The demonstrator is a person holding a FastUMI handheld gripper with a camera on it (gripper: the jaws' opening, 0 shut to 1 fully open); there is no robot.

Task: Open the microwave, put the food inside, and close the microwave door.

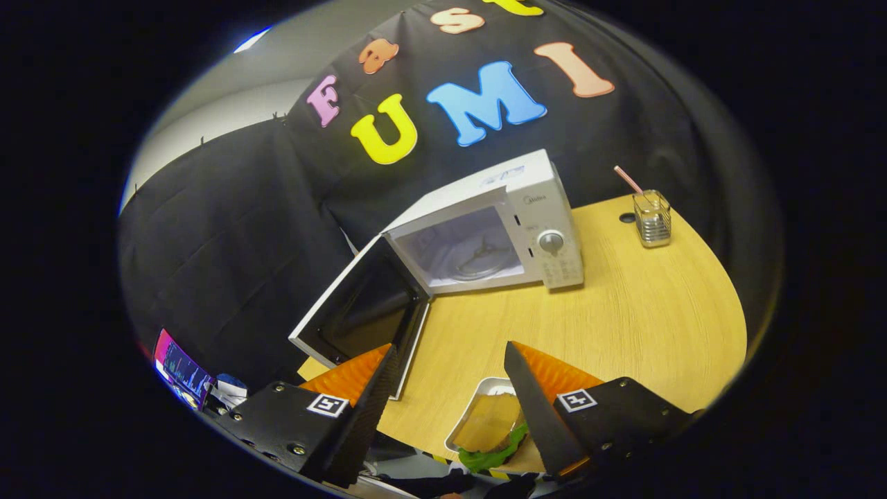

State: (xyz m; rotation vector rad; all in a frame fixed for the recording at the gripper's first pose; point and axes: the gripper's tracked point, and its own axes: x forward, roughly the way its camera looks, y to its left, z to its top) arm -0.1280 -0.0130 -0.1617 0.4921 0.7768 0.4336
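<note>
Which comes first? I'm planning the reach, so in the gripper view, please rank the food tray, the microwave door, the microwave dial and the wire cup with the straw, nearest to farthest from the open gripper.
1. Food tray, between the gripper fingers.
2. Microwave door, swung open, just beyond the left finger.
3. Microwave dial, on the control panel farther ahead.
4. Wire cup with the straw, beyond the microwave, toward the right.

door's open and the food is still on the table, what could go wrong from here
1. The tongs are open with the sandwich tray between them, near the table edge; a careless grip could push it off.
2. The open microwave door swings out close to the left finger and could get knocked on the way in.
3. The sandwich lies loose on the tray with lettuce hanging over, so tilting may spill it.
</note>
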